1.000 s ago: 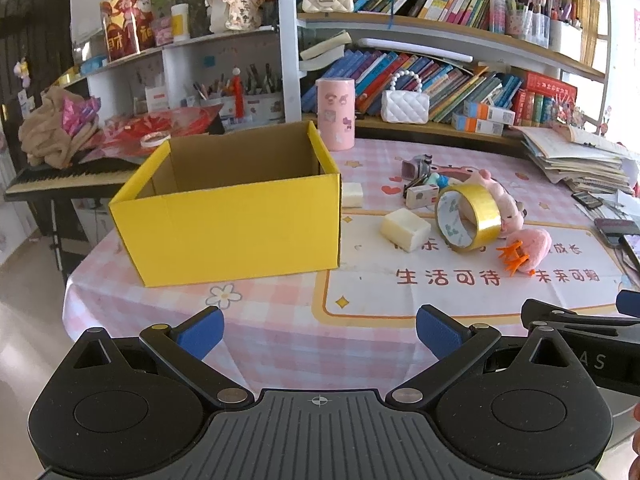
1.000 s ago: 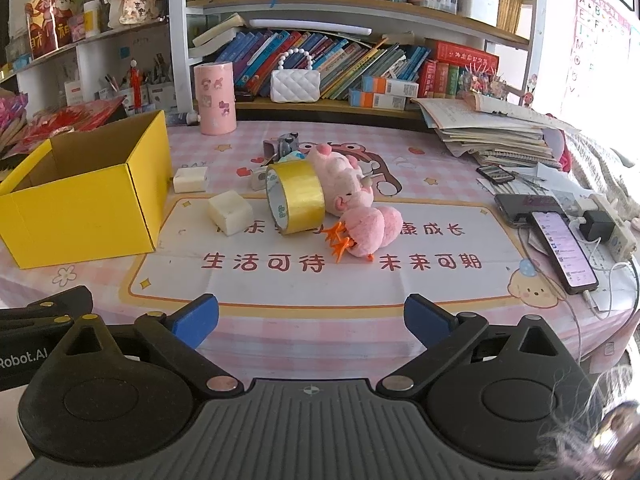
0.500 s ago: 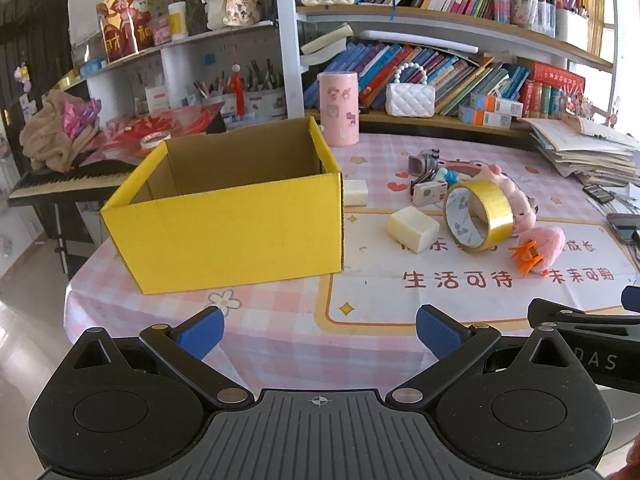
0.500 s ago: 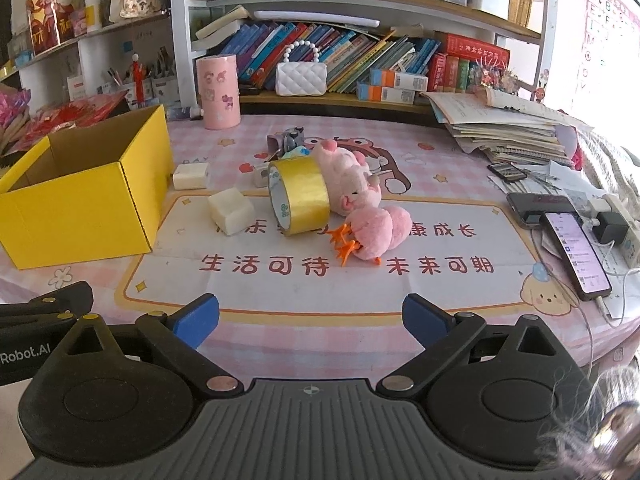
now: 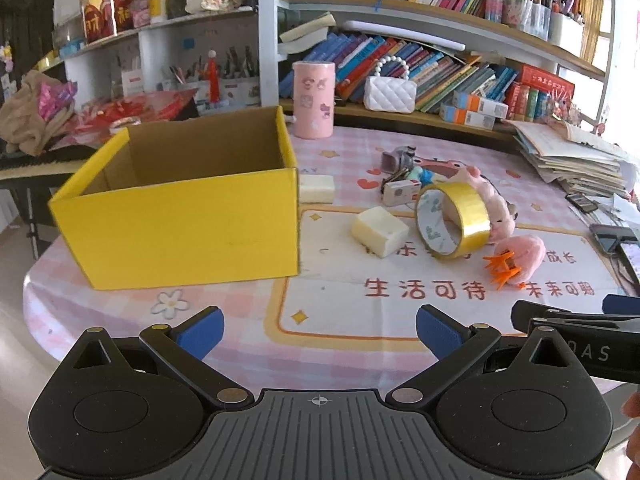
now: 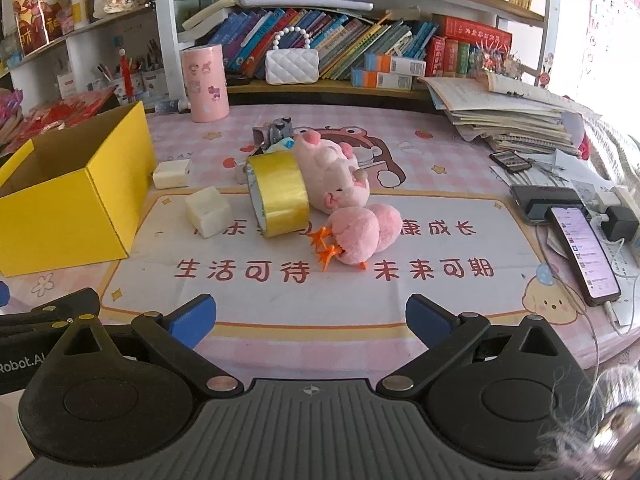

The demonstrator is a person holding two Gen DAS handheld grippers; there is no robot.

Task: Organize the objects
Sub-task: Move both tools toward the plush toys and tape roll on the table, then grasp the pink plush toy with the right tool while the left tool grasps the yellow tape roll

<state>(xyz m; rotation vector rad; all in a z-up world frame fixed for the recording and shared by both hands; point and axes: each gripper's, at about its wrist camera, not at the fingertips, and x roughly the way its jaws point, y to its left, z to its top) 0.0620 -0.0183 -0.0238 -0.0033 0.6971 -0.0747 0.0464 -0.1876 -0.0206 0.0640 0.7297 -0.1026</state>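
Glossy tablecloth [image 6: 400, 304] — boxy yellow carton [image 5: 180, 220], fuzzy plush [image 6: 340, 184]

Open box at the left of the surface, loose items to its right.
The box [image 5: 180, 216] stands on the surface [image 5: 224, 304]. Just beside its right wall lies a small block [image 5: 317, 189]; nearer the camera, a second block [image 5: 379, 231]. Right of that, a tape roll [image 5: 454, 220] stands on edge against a plush toy [image 6: 340, 184]. A cylinder [image 5: 313, 99] stands behind the box; phones [image 6: 580, 240] lie far right.
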